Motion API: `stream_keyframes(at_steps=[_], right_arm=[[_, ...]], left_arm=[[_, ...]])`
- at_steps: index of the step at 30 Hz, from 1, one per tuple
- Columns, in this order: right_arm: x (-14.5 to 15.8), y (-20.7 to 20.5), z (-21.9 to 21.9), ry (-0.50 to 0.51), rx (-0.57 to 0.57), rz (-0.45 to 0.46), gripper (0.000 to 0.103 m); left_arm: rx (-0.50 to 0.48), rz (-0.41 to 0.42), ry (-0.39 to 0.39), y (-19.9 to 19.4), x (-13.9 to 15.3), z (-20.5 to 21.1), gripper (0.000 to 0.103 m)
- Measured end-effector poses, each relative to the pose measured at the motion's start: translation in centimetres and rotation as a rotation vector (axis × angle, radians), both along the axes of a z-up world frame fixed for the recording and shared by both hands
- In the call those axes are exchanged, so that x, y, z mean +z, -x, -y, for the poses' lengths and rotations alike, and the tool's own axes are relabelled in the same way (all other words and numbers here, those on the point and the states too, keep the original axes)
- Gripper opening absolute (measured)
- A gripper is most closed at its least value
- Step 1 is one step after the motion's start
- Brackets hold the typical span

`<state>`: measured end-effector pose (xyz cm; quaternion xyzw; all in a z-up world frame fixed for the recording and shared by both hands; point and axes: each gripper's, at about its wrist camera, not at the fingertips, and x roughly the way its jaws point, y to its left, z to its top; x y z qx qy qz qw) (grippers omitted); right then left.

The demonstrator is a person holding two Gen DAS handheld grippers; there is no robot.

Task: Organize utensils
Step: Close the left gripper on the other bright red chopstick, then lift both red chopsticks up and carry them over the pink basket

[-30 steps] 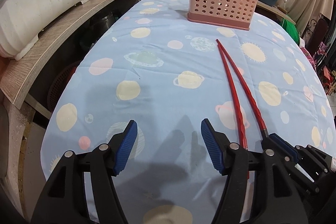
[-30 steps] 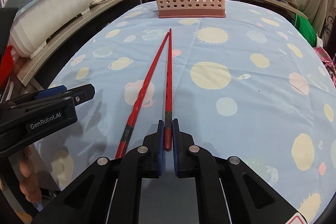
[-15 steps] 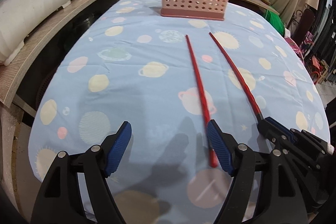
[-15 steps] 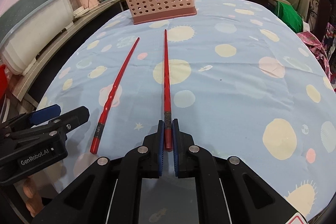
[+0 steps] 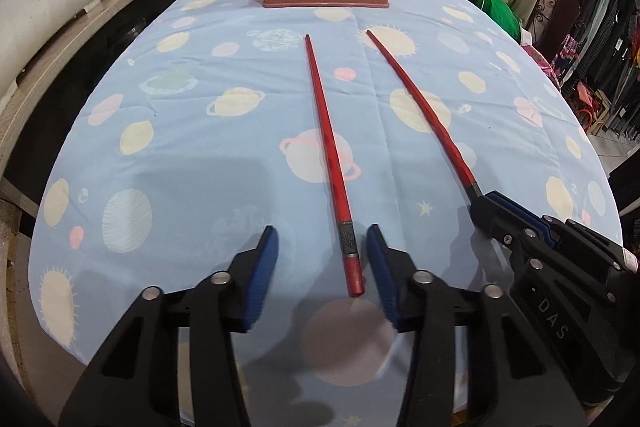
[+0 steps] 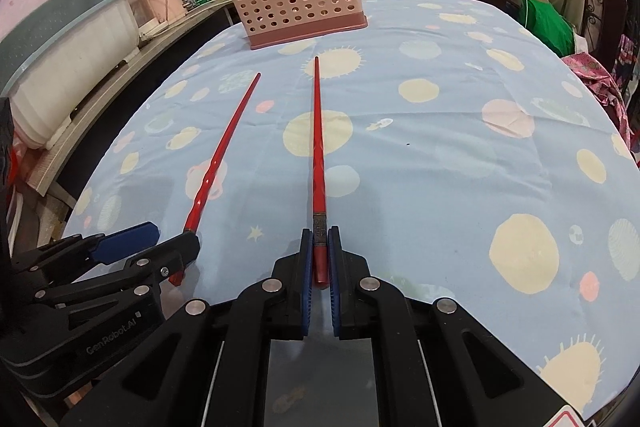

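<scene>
I'm looking down my right gripper and its blue pads are pinched tight on the butt end of one red chopstick, which runs straight ahead of me toward the pink utensil basket standing at the far end of the planet-print tablecloth; whether the far tip rests on the cloth or rides just above it, I can't tell. Off to that gripper's left, my left gripper is spread wide, gripping nothing, with the second chopstick lying flat on the cloth between its pads, closer to the right-hand pad, its thick end with the dark patterned band right there in the gap. I judge these sticks as very light, stiff and slim, with a glossy lacquered look, so likely slick: a pinch too close to the end could let one pivot or squirt out. The banded section near the butt looks the best place to hold, where the stick is thickest, and that's where the right one is clamped. For the left I'd centre the stick between the pads, then close square across it so it doesn't roll on the soft cloth. The long lever ahead of each grip means the tips will swing with any wrist twist, so aiming at the basket's openings needs a steady hand
</scene>
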<state>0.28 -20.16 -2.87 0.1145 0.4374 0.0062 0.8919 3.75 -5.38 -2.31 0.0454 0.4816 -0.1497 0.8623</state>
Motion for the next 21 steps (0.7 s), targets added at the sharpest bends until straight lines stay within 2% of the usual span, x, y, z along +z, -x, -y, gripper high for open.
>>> stream_keyframes(at_steps=[2,5,13,21], right_arm=[[0.0,0.0,0.0,-0.001,-0.001,0.0,0.007],[0.0,0.1,0.0,-0.003,-0.001,0.0,0.007],[0.7,0.7,0.2,-0.016,-0.001,0.01,0.007],[4.2,1.2,1.2,-0.059,-0.009,0.079,0.007]], left_arm=[[-0.01,0.001,0.002,0.1,0.1,0.1,0.024],[-0.023,-0.007,0.012,0.1,0.1,0.2,0.007],[-0.025,-0.001,0.023,0.4,0.6,0.0,0.007],[-0.003,0.012,0.073,-0.3,3.6,-1.1,0.007]])
